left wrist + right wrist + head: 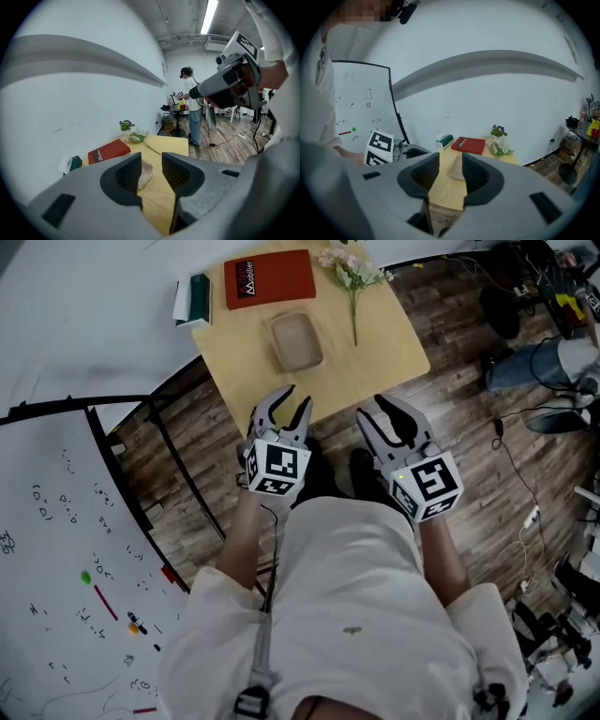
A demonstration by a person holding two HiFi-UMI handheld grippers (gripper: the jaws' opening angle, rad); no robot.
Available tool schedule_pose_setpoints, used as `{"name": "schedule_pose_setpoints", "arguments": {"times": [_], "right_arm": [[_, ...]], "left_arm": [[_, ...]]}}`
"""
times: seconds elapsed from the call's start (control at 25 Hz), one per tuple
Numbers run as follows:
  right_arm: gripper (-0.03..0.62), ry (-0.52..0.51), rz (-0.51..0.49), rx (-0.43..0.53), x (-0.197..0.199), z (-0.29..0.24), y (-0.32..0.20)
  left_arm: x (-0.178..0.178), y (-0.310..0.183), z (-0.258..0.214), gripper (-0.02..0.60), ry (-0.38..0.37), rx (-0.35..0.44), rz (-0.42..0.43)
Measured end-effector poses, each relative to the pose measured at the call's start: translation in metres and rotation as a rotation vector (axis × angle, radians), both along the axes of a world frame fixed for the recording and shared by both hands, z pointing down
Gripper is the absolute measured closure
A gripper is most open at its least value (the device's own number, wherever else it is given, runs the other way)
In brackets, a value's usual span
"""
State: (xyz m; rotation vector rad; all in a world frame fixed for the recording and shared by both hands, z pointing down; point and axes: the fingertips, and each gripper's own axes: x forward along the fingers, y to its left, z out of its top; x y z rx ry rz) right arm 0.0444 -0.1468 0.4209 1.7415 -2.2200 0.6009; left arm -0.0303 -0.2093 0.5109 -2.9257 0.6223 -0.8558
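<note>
Left tongs [151, 171]: jaws a narrow gap apart, nothing gripped. Held in the air over the near edge of the bench [384, 357], tips pointing across it.

Right tongs [451, 171]: jaws likewise parted by a slim gap, empty. Held level with the left tongs, just to their right; the 2 do not touch. The left tongs' marker cube shows at the lower left of the right gripper view.

Shallow beige dish [296, 341]: nearest thing, straight ahead of the left tongs, well clear of the tips. It sits flat on the bench and shows through the gap of both pairs of jaws.

Red book [268, 278]: beyond the dish, at the far edge of the bench, lying flat with its white lettering up.

Flower sprig [354, 282]: ahead of the right tongs, right of the book, blooms at the far edge and stem pointing back toward the tongs.

Green box [200, 294]: left of the book, at the far left corner, on white paper.

Whiteboard [56, 549]: well left of the left tongs, with marks on it.

Wooden floor [469, 427]: under the bench and to the right of the right tongs, with cables on it.

Second person [192, 112]: far ahead in the left gripper view, standing by a small round table.
</note>
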Motion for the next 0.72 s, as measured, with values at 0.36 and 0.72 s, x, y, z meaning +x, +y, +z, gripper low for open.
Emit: {"name": "schedule_pose_setpoints", "arguments": {"times": [0.36, 0.72], "right_arm": [[0.454, -0.008, 0.023, -0.034, -0.005, 0.012, -0.007], [0.457, -0.035, 0.05, -0.076, -0.006, 0.03, -0.003]], "left_arm": [[0.004, -0.018, 0.045, 0.456, -0.095, 0.015, 0.043], [0.008, -0.032, 0.091, 0.456, -0.2, 0.04, 0.068]]}}
